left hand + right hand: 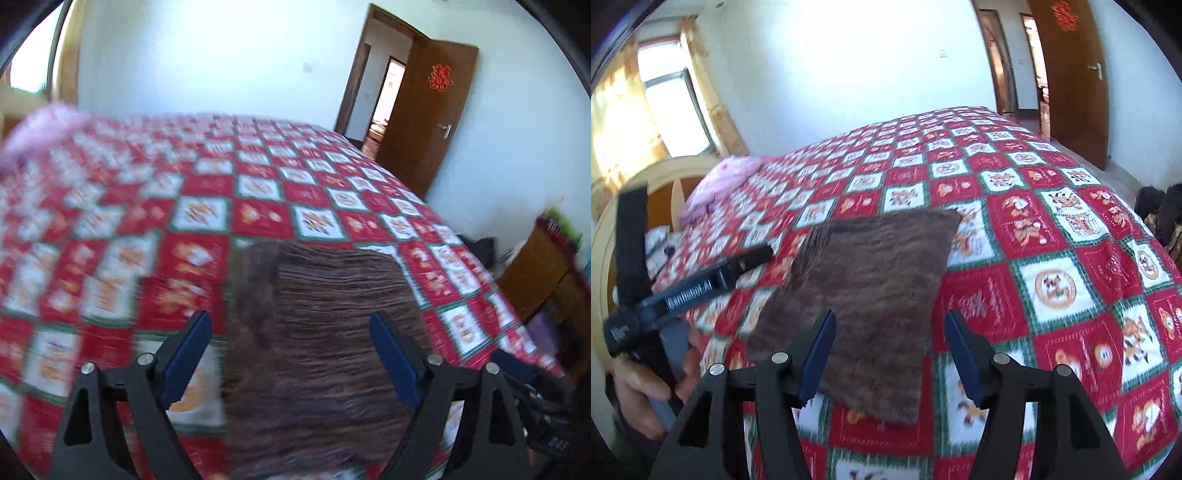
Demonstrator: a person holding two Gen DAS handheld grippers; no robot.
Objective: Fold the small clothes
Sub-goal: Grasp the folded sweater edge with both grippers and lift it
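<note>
A brown knitted garment lies folded flat on the red, white and green checked bedspread. Above its near part hovers my left gripper, open, with nothing between its blue pads. The right wrist view shows the same brown garment as a rough rectangle on the bedspread. My right gripper stands open above its near right edge, pads clear of the cloth. The left gripper also appears at the left of that view, held in a hand.
A pink pillow lies at the head of the bed by the wooden headboard. An open brown door stands beyond the foot. A wooden cabinet sits to the right of the bed. A window is at the left.
</note>
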